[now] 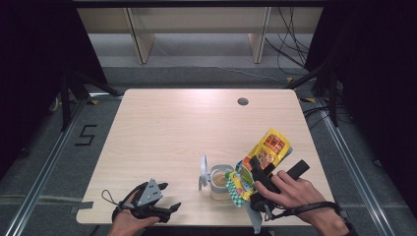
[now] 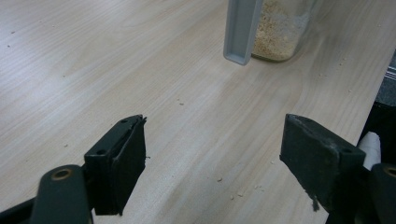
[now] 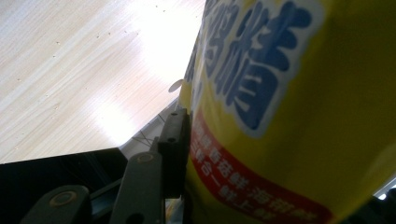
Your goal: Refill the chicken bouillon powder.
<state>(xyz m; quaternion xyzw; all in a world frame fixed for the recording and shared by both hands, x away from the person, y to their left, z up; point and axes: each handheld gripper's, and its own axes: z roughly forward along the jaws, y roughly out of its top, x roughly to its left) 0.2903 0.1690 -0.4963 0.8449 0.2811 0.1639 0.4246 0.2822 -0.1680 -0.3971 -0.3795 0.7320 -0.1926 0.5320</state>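
A clear jar [image 1: 221,183] holding pale crumbs stands near the table's front edge, its grey hinged lid [image 1: 202,172] swung open to the left. My right gripper [image 1: 254,170] is shut on a yellow snack bag [image 1: 265,153], which tilts with its lower end over the jar mouth. In the right gripper view the bag [image 3: 289,93] shows blue lettering, and one jaw pad [image 3: 176,140] presses its side. My left gripper [image 1: 169,195] lies open and empty on the table at front left. Its own view has the jar [image 2: 280,28] and lid [image 2: 240,30] ahead of its gripper [image 2: 212,154].
The light wooden table [image 1: 187,128] has a cable hole [image 1: 242,102] at the back right. Fine crumbs [image 2: 224,179] are scattered on the wood near the left gripper. Black stands and cables flank the table on the floor.
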